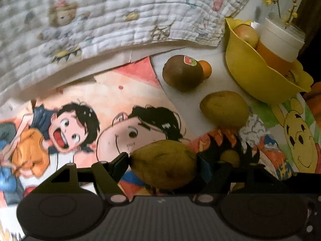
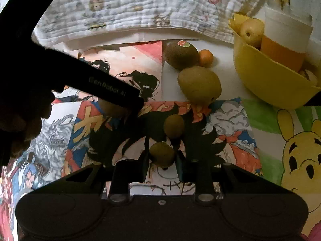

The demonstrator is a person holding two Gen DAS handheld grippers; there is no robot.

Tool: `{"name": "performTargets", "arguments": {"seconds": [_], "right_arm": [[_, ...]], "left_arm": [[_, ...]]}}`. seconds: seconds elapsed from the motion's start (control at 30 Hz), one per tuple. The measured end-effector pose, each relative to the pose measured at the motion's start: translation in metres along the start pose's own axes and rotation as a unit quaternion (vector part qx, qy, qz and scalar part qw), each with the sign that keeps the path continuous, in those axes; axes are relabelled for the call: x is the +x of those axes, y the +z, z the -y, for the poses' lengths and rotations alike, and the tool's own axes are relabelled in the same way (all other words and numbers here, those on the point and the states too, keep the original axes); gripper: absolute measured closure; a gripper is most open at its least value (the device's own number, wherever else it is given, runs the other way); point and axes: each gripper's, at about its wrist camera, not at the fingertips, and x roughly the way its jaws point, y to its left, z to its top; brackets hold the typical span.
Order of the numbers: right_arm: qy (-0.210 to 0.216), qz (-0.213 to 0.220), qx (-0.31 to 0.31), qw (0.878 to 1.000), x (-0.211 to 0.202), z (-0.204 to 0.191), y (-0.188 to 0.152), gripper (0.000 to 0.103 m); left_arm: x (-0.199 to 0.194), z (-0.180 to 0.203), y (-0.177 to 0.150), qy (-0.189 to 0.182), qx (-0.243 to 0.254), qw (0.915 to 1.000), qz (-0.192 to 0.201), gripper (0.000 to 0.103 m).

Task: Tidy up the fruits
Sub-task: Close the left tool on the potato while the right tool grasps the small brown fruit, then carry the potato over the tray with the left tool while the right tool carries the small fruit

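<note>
My left gripper [image 1: 162,160] is shut on a large green-yellow fruit [image 1: 163,163], held over the cartoon-print table cover; it shows from the right wrist view [image 2: 112,108] under the left gripper's body. My right gripper [image 2: 162,158] is shut on a small green fruit [image 2: 161,153]. Another small green fruit [image 2: 173,126] lies just ahead. A larger green fruit [image 2: 199,84] [image 1: 224,108], a brown kiwi with a sticker [image 2: 180,55] [image 1: 182,73] and a small orange [image 2: 206,57] [image 1: 206,68] lie further off. A yellow bowl [image 2: 268,84] [image 1: 252,76] stands at the right.
The bowl holds an apple-like fruit [image 2: 251,32] [image 1: 245,34] and an orange-and-white cup [image 2: 284,38] with flower stems. A quilted printed blanket [image 1: 110,20] [image 2: 130,4] covers the far side. The person's left hand [image 2: 22,120] fills the left of the right wrist view.
</note>
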Motion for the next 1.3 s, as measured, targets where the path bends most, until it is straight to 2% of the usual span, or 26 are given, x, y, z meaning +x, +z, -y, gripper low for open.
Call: {"name": "performTargets", "arguments": {"seconds": [0.13,0.37,0.77,1.03,1.17,1.3], "right_arm": [[0.013,-0.001,-0.024,1.0,-0.012,-0.002,-0.007,0.073],[0.041,0.004,-0.076,0.996,-0.037,-0.007,-0.022,0.073],[0.108,-0.019,-0.124,0.986,-0.063,-0.021,-0.049,0.073],[0.138,-0.047,-0.141,0.979,-0.06,-0.037,-0.058,0.073],[0.142,-0.061,-0.144,0.977,-0.055,-0.045,-0.06,0.073],[0.142,-0.07,-0.148,0.976,-0.052,-0.049,-0.062,0.073]], "left_arm": [[-0.01,0.002,-0.012,0.001,-0.026,0.9997,0.003,0.027],[-0.044,0.005,-0.046,-0.001,-0.099,0.995,0.015,0.027],[-0.104,0.001,-0.128,0.039,-0.219,0.9744,0.031,0.027],[-0.114,-0.003,-0.171,0.064,-0.262,0.9626,0.018,0.027],[-0.111,-0.009,-0.185,0.076,-0.292,0.9533,0.007,0.027],[-0.112,-0.008,-0.19,0.074,-0.292,0.9536,0.008,0.027]]}}
